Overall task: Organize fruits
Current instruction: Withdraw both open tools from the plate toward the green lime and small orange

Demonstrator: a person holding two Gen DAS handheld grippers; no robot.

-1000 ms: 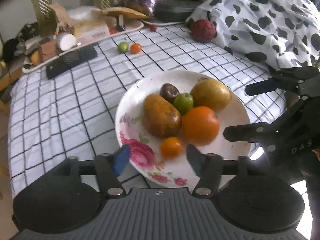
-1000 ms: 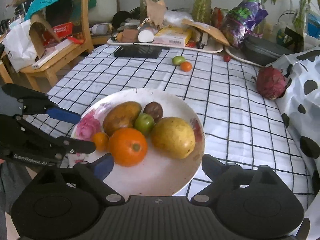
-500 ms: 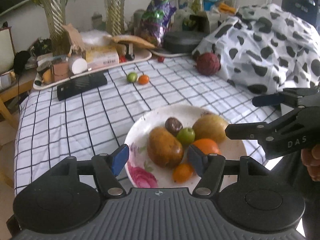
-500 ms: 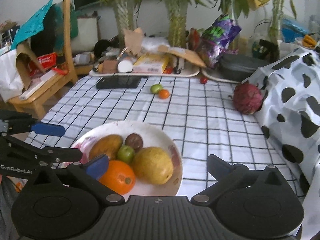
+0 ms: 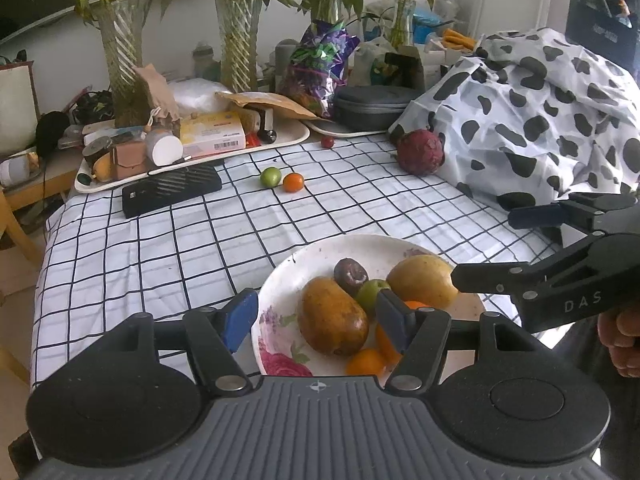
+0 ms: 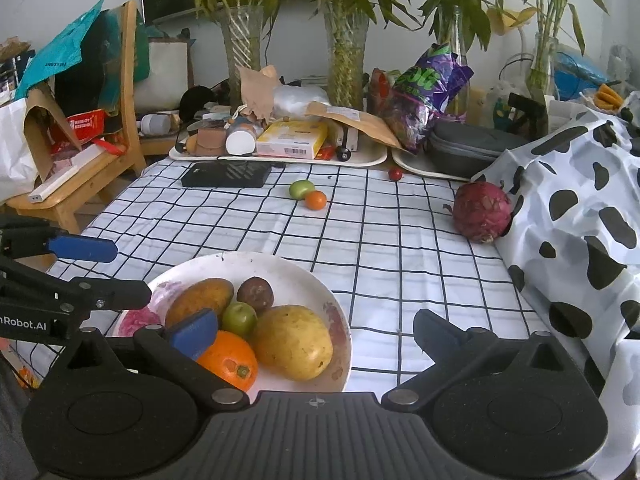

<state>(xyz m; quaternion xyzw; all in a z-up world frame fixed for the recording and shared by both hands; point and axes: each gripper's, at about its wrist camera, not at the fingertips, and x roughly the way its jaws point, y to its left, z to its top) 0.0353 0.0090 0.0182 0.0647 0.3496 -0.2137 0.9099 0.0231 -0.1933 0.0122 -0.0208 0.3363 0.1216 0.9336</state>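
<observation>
A white flowered plate [image 5: 316, 252] [image 6: 316, 280] near the table's front edge holds a brown mango [image 5: 332, 322], a yellow mango [image 6: 292, 342], an orange [image 6: 228, 364], a green fruit [image 6: 239, 318], a dark passion fruit [image 6: 255, 294] and a small orange fruit [image 5: 366, 362]. My left gripper [image 5: 316, 316] is open and empty, just short of the plate. My right gripper [image 6: 316, 330] is open and empty over the plate's near right side. Loose on the cloth lie a green fruit [image 6: 301, 189], a small orange fruit [image 6: 316, 200], a red cherry-size fruit [image 6: 395, 174] and a dragon fruit [image 6: 482, 212].
A black flat device [image 6: 226, 174] lies at the back left. Cluttered trays [image 6: 280, 158], vases and bags line the far edge. A cow-print cloth [image 6: 580, 220] covers the right side. A wooden chair [image 6: 88, 152] stands left of the table.
Both grippers have pulled back and up from the plate, so more of the table shows. Both stay open and empty. The fruits have not moved.
</observation>
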